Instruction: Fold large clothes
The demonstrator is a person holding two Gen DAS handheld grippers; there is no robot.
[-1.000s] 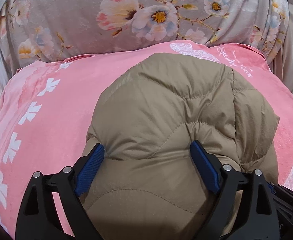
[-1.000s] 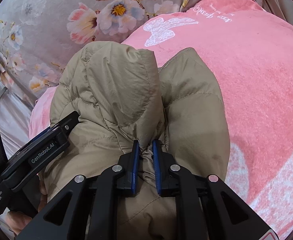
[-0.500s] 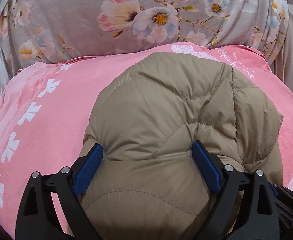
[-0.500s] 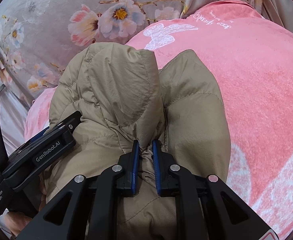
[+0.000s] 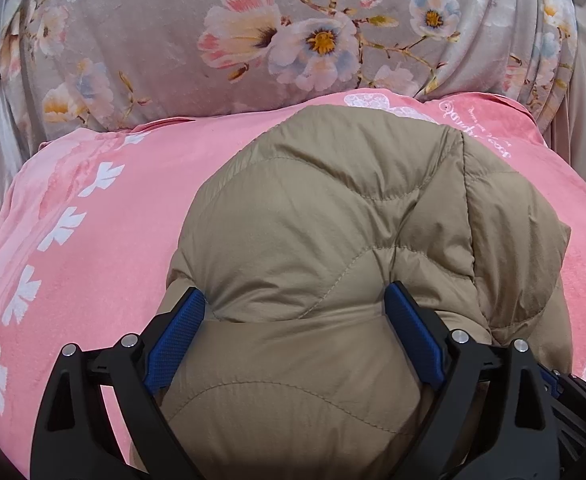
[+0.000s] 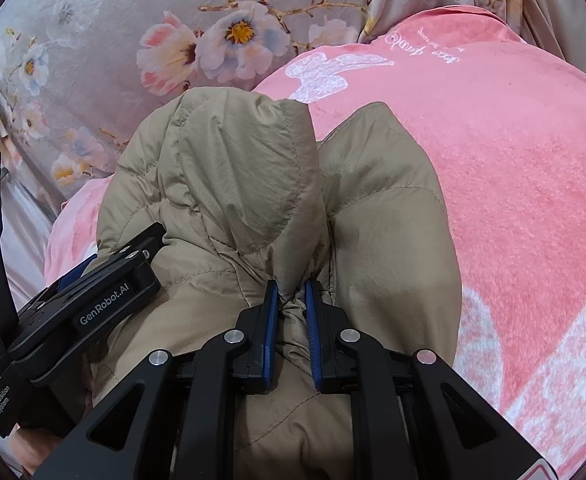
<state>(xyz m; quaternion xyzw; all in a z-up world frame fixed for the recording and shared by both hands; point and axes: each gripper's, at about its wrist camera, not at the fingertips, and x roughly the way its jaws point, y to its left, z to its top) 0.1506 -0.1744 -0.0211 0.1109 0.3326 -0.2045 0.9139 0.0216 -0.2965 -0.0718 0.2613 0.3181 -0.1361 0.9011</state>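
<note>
While both grippers work at the near edge of a tan quilted puffer jacket (image 5: 333,220), the garment lies bunched in a rounded heap on a pink plush blanket (image 5: 93,240) with white leaf and butterfly prints, and a grey floral sheet (image 5: 213,20) covers the surface at the far side. Seen from the right wrist, the right gripper (image 6: 291,292) has its blue pads drawn almost together, pinching a thin gathered fold of the jacket between them. Seen from the left wrist, the left gripper (image 5: 295,300) has its jaws spread wide to either side of a thick padded bulge, with the blue pads against the fabric; it looks like a clamp on the bulk, though how firmly it presses is hard to judge. In the right view the left gripper's black body (image 6: 93,300) sits at the near left, close beside the right. To fold well from here, both holds should likely rise and travel together so that the padded layers stay aligned, since slippery, puffy fabric may slide out of a shallow pinch.
</note>
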